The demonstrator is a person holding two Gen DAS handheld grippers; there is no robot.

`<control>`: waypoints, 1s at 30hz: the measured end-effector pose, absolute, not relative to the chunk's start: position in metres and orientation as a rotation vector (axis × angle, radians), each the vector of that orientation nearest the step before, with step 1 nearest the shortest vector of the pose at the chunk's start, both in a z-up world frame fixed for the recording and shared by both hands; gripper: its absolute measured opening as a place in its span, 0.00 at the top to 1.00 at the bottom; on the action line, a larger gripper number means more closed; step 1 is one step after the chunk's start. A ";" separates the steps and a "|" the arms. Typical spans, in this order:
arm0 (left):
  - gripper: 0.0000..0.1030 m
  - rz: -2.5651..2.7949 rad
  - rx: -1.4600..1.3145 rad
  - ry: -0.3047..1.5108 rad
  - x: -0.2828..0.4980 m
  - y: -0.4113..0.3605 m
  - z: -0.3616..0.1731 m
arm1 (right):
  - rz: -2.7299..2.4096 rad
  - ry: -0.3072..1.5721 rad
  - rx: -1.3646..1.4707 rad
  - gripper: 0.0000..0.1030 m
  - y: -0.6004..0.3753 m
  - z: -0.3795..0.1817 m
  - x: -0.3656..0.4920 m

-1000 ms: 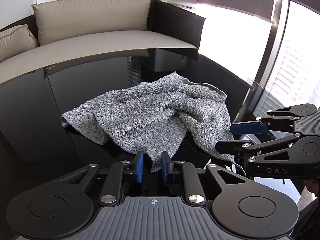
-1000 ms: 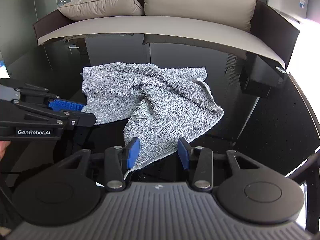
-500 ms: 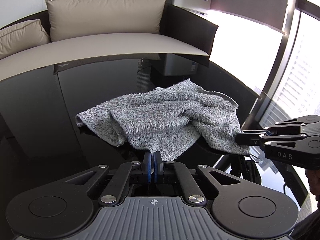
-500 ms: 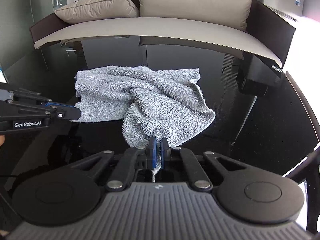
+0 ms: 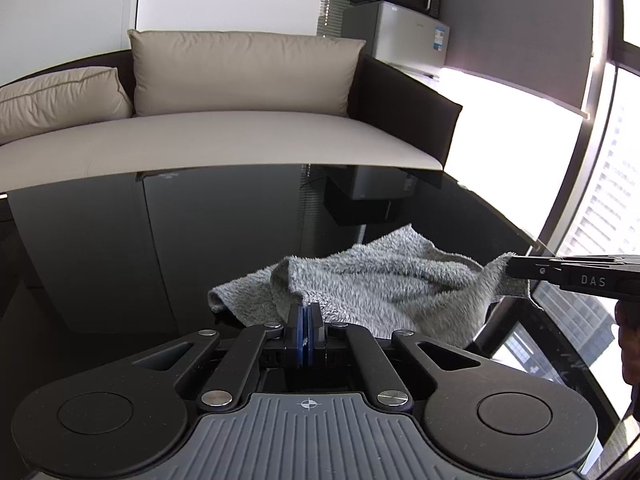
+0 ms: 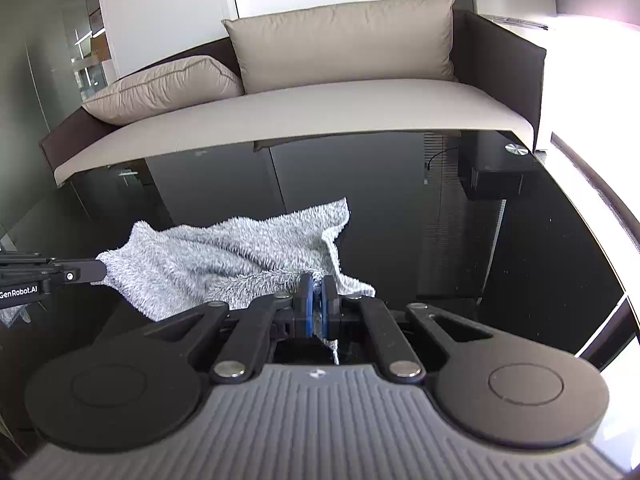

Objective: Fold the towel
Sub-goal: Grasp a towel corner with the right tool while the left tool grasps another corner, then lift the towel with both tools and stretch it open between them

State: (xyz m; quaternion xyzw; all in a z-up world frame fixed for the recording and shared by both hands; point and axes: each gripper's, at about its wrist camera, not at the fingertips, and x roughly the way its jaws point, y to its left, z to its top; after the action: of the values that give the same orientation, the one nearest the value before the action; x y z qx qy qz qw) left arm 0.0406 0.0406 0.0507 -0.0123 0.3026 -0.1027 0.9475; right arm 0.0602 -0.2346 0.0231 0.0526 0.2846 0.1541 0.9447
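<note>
Towel (image 5: 384,284): grey, fluffy, bunched and creased, part lifted off the black glass table (image 5: 200,240); its far edge droops toward the sofa (image 5: 240,136) side and appears to rest on the glass.
Towel shape: no fold made; it hangs as a slack, wrinkled sheet between two held points, one loose corner (image 6: 340,208) sticking out toward the sofa.
Left gripper (image 5: 305,312): blue pads pressed together on a near edge of the towel, cloth pinched between them.
Right gripper (image 6: 318,292): fingers clamped on another near edge, a strip of towel trailing down behind the pads toward the gripper body.
Grippers to each other: side by side, well apart, each visible from the other's camera at the towel's end, the cloth stretched loosely between them.
Table: glossy, reflective, bare on the sofa side of the towel.
Done: both grasps look secure and the near edge is raised.
Left: by my judgement nearly everything: spread the cloth flat, square up the corners, bring one edge over the other, smooth it.
Progress: early, the pick-up stage only.
Risk: the held points may be edges, not true corners, so the sheet could open out skewed.
</note>
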 end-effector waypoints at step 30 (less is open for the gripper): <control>0.98 -0.144 -0.025 0.443 0.126 0.055 0.181 | 0.334 0.396 0.145 0.97 -0.226 0.147 0.143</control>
State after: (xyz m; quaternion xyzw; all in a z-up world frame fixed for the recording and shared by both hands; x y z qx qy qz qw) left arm 0.1259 0.0548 0.1812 -0.0122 0.2195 -0.0714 0.9729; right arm 0.1433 -0.2262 0.1472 0.0715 0.1959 0.1651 0.9640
